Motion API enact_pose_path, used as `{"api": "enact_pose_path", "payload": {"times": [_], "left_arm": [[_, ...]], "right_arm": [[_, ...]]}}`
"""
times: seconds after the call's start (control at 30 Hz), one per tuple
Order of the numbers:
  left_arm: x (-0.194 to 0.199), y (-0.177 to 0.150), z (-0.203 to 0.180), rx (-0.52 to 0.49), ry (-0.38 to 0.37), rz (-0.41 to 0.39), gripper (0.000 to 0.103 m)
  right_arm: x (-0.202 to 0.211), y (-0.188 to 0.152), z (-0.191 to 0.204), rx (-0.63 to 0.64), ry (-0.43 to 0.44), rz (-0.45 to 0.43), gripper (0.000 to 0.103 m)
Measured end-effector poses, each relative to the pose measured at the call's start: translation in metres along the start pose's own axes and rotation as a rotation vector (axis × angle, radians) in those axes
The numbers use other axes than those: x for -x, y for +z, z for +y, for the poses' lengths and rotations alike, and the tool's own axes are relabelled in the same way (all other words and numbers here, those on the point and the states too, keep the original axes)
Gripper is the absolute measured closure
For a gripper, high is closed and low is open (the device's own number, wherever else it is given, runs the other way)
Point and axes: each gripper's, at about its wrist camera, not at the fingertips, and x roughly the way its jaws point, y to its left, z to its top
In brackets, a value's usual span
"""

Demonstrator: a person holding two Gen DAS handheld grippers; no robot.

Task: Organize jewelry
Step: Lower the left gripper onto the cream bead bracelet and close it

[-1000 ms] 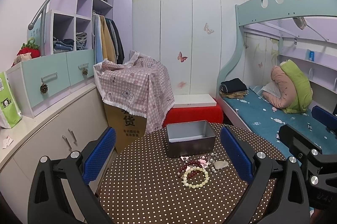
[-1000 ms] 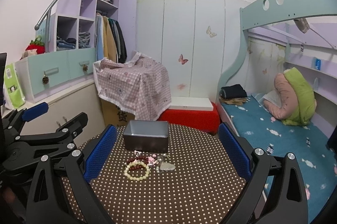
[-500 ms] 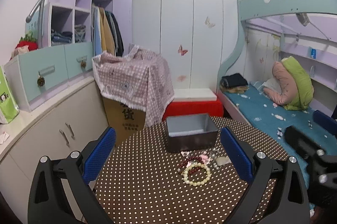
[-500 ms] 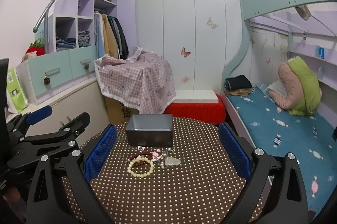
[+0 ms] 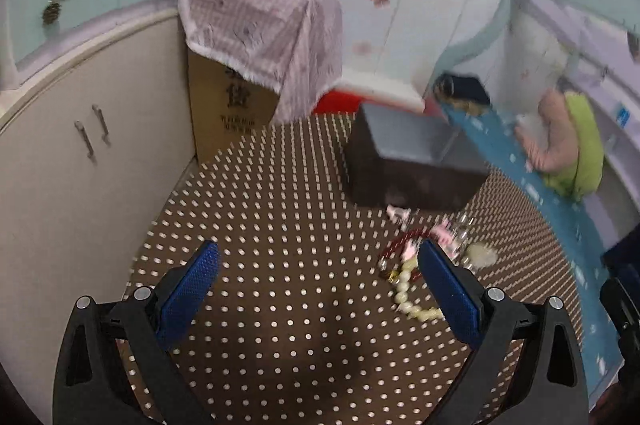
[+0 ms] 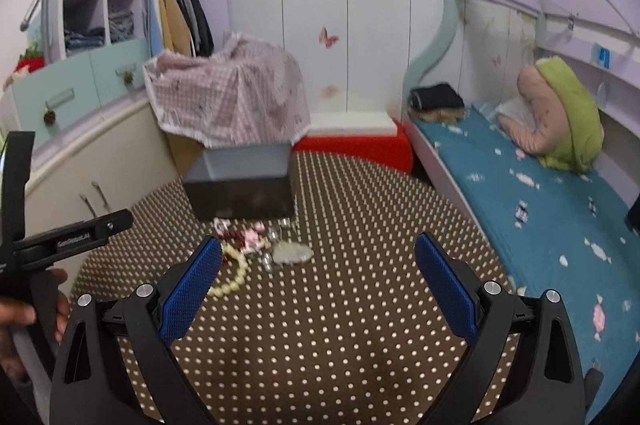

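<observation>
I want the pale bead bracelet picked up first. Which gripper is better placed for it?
Probably left. The left gripper is open and low, its right finger beside the bracelet. The right gripper, also open, sits off to the bracelet's right.

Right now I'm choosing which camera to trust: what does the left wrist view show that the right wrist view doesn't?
Only the left wrist view shows the box's printed cardboard front below the checked cloth. Only the right wrist view shows the hand holding the left tool, and the shelves with clothes. Both show open tongs, the grey box, the jewelry pile and the dotted tablecloth.
</observation>
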Motion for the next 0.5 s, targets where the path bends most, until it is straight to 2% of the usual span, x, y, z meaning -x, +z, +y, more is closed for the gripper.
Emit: {"api": "enact_pose_path", "payload": {"times": [0.07,0.23,0.33,0.4,0.47,0.5], "left_arm": [[-0.012,-0.005,-0.006,-0.018,-0.025,0.033,0.007],[-0.045,-0.021,-0.028,-0.111,-0.014,0.116,0.008],[-0.054,-0.028,-0.036,-0.143,-0.019,0.142,0.018],[-0.060,-0.032,-0.040,-0.170,0.000,0.146,0.020],[-0.059,-0.031,-0.041,-0.199,0.036,0.132,0.033],[-0.060,-0.030,-0.042,-0.205,0.044,0.133,0.035]], "right_arm": [[-0.013,-0.006,-0.002,0.004,-0.001,0.030,0.009],[-0.037,-0.018,-0.008,0.005,-0.002,0.095,0.009],[-0.044,-0.024,-0.013,-0.011,0.014,0.115,0.009],[-0.048,-0.027,-0.016,-0.025,0.031,0.127,0.009],[-0.052,-0.028,-0.018,-0.032,0.044,0.135,0.009],[-0.054,-0.027,-0.019,-0.034,0.049,0.138,0.009]]}}
